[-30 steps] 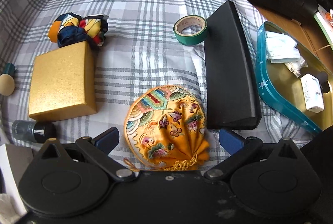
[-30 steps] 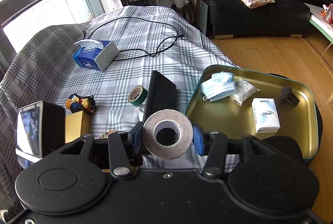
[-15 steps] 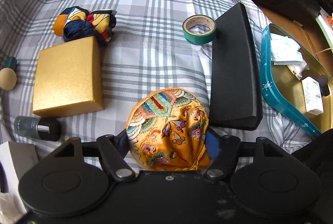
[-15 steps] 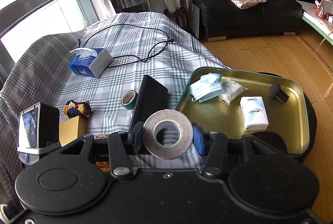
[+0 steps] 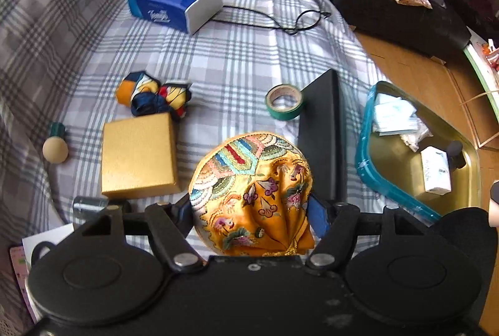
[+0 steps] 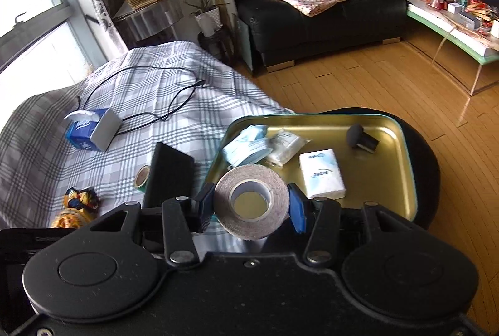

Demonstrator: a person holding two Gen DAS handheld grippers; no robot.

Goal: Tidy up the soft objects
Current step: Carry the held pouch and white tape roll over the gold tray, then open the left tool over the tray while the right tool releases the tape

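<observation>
My left gripper (image 5: 251, 211) is shut on an orange embroidered fabric pouch (image 5: 249, 189) and holds it above the plaid cloth. My right gripper (image 6: 251, 208) is shut on a grey roll of tape (image 6: 251, 202), held over the near left corner of the gold tray (image 6: 402, 130) with the teal rim. The tray also shows in the left wrist view (image 5: 363, 155) at the right. In it lie a blue face mask (image 6: 246, 145), a clear packet (image 6: 285, 145), a white tissue pack (image 6: 321, 173) and a black knob (image 6: 361, 138). A knotted colourful scarf (image 5: 154, 95) lies on the cloth.
On the plaid cloth (image 5: 249, 49) are a gold box (image 5: 138, 156), a green tape roll (image 5: 284, 102), a long black case (image 5: 324, 136), a blue Tempo tissue box (image 5: 174, 5), a black cable (image 5: 280, 21) and a wooden-knobbed stopper (image 5: 55, 147). Wooden floor and a black sofa (image 6: 327, 21) lie beyond.
My left gripper closed on the pouch and lifted it off the cloth. My right gripper moved with the grey tape roll towards the tray.
</observation>
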